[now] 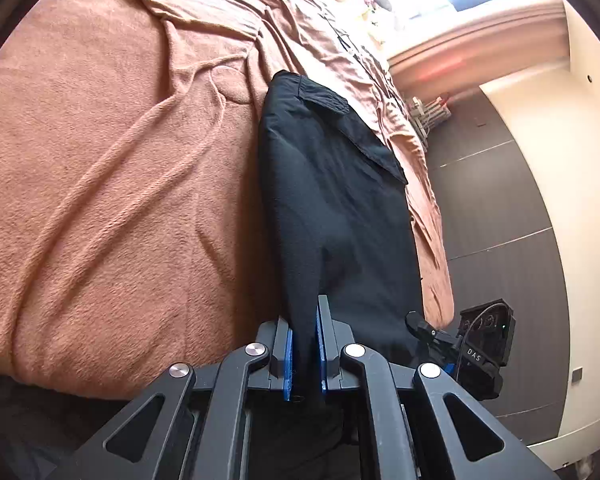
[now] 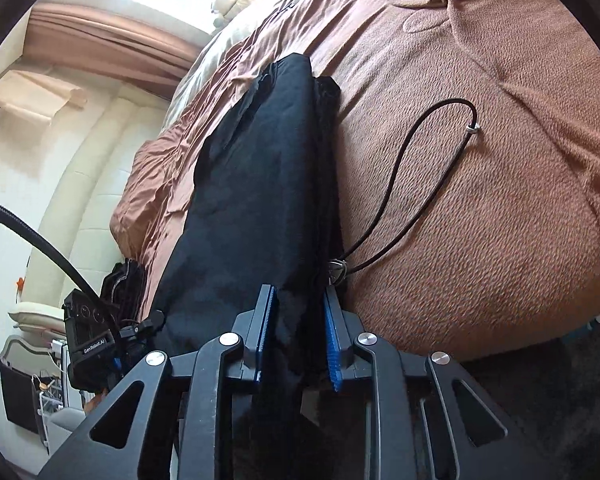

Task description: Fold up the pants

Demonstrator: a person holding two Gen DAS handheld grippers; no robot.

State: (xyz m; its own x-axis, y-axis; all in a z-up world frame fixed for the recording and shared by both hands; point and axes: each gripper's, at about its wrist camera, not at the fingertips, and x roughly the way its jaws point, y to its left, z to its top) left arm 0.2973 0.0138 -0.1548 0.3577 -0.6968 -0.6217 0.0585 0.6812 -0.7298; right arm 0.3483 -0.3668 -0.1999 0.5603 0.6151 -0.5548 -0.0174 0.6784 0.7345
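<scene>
Both grippers clamped black pants (image 1: 332, 200) on a brown bed (image 1: 120, 180).
Only the right wrist view showed the drawstring (image 2: 412, 184); left gripper (image 1: 305, 344) and right gripper (image 2: 298, 336) fingers angled downward, closed on fabric.

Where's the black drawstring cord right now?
In the right wrist view, the black drawstring cord loops across the brown blanket, just right of the black pants.

A bed with a rumpled brown blanket (image 1: 120, 200) — black pants (image 1: 332, 200) lie on it.
</scene>
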